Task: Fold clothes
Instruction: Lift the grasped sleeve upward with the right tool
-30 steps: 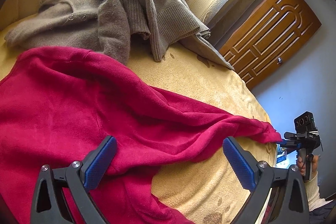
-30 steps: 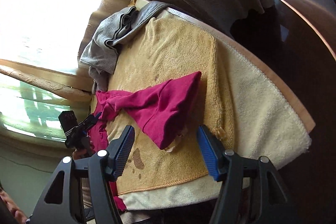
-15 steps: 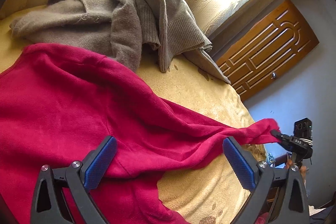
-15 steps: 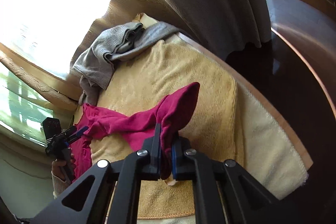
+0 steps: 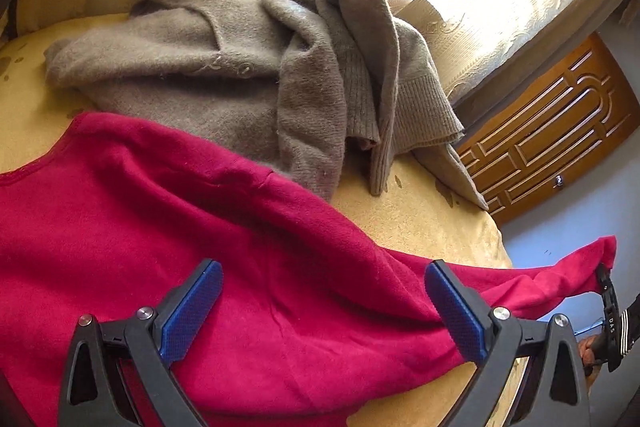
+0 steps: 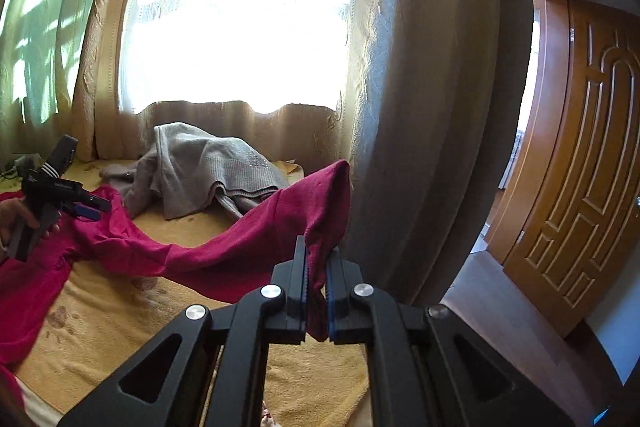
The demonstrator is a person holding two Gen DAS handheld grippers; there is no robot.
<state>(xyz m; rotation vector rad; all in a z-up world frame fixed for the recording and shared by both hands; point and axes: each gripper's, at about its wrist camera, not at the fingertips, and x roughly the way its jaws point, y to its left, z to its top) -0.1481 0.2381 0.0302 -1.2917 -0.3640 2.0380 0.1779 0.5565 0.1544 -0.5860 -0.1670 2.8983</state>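
Note:
A red sweater point(image 5: 168, 247) lies spread on a yellow towel-covered surface point(image 5: 420, 211). Its sleeve point(image 6: 240, 247) stretches out and is lifted at the cuff. My right gripper point(image 6: 317, 267) is shut on that cuff, holding it above the surface; the left wrist view shows the same gripper point(image 5: 604, 279) at the far right with the cuff in it. My left gripper point(image 5: 324, 299) hovers open over the red sweater's body, nothing between its blue pads point(image 5: 192, 307). In the right wrist view the left gripper point(image 6: 86, 205) shows at the far left above the sweater.
A crumpled grey-brown sweater point(image 5: 248, 67) lies behind the red one, against beige curtains point(image 6: 400, 67) under a bright window. A wooden door point(image 6: 592, 163) stands at the right. The yellow towel point(image 6: 120, 327) has dark stains near its front.
My right gripper closed on the red sleeve's cuff, then lifted and rolled with it, pulling the sleeve up off the towel. My left gripper drifted a little over the sweater and stayed open.

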